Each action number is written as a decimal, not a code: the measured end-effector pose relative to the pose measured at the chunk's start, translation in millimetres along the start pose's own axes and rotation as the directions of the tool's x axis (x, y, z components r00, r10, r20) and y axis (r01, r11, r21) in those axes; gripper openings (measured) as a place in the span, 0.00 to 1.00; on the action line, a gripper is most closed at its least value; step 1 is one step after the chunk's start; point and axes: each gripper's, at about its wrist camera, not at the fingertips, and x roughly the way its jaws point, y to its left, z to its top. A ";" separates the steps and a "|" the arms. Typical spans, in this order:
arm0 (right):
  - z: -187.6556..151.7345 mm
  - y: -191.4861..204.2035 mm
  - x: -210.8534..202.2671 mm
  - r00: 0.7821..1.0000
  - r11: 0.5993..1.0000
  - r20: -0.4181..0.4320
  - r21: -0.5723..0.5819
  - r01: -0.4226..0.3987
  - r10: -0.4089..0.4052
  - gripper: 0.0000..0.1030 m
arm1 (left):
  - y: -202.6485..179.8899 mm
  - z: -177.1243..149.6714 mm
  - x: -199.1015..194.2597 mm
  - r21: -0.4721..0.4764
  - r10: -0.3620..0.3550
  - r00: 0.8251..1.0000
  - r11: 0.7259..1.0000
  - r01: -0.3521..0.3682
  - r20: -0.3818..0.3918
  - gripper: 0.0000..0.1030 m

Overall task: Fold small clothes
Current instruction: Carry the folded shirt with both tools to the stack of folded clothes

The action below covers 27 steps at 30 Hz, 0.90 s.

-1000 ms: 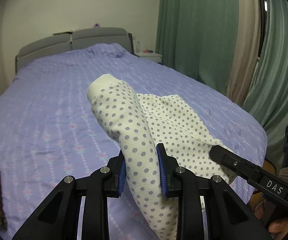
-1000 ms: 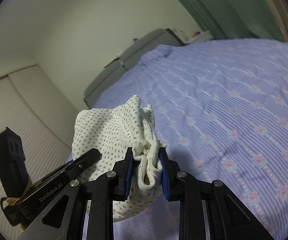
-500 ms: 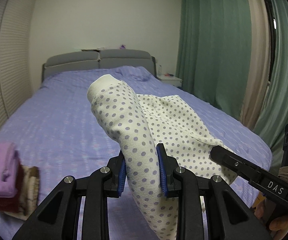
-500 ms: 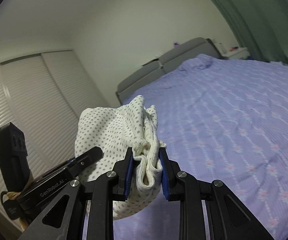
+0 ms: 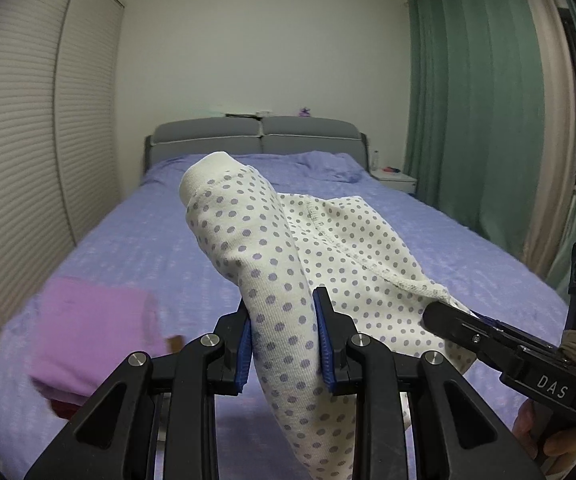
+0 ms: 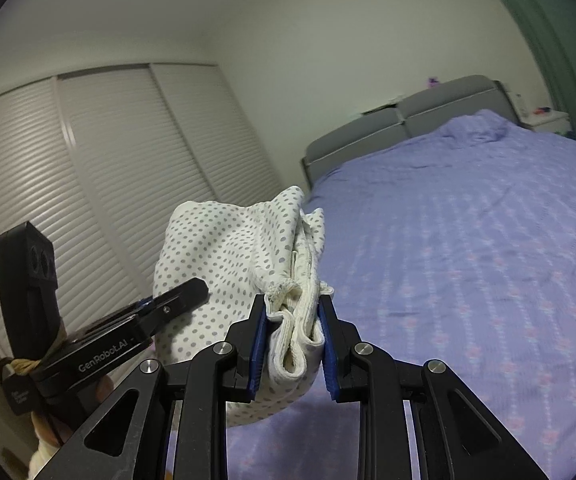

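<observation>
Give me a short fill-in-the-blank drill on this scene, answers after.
1. Both tongs, left and right, are shut on the white garment with ____ dots.
2. The bed has a ____ sheet.
3. The curtains are ____.
4. The folded cloth lying on the bed is ____.

Answers: purple; purple; green; pink

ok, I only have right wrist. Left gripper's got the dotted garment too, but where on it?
Observer: The left gripper is shut across a rolled part of the dotted garment; a plain white cuff points up toward the headboard.
Operator: Anything already folded on the bed?
Observer: Yes, a purple folded cloth lies on the bed at lower left, on top of something dark red; it is blurred.
Operator: Right side of the room?
Observer: Green curtains hang there, with a white nightstand beside the headboard.
</observation>
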 end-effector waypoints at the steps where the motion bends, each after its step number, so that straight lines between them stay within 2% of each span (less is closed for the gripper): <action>1: -1.5 6.0 5.6 1.000 1.000 -0.008 -0.005 -0.009 0.009 0.25 | 10.1 1.6 -3.7 0.010 0.019 1.000 1.000 -0.019 0.000 0.27; 10: -0.2 62.1 69.9 0.992 0.994 -0.064 -0.032 -0.108 0.106 0.25 | 90.3 14.6 -12.1 0.007 0.087 0.996 0.996 -0.087 -0.003 0.27; 15: 2.5 93.2 112.6 0.987 0.990 -0.096 -0.051 -0.135 0.129 0.25 | 128.9 22.0 -4.9 0.054 0.137 0.991 0.989 -0.137 0.002 0.27; 23: -12.8 124.1 173.7 0.974 0.989 -0.186 -0.036 -0.141 0.132 0.25 | 188.3 14.0 38.7 0.082 0.185 0.977 0.981 -0.177 -0.107 0.27; 27: -25.9 138.8 193.6 0.972 0.988 -0.207 -0.077 -0.134 0.115 0.24 | 209.7 4.2 59.4 0.095 0.205 0.968 0.977 -0.193 -0.145 0.27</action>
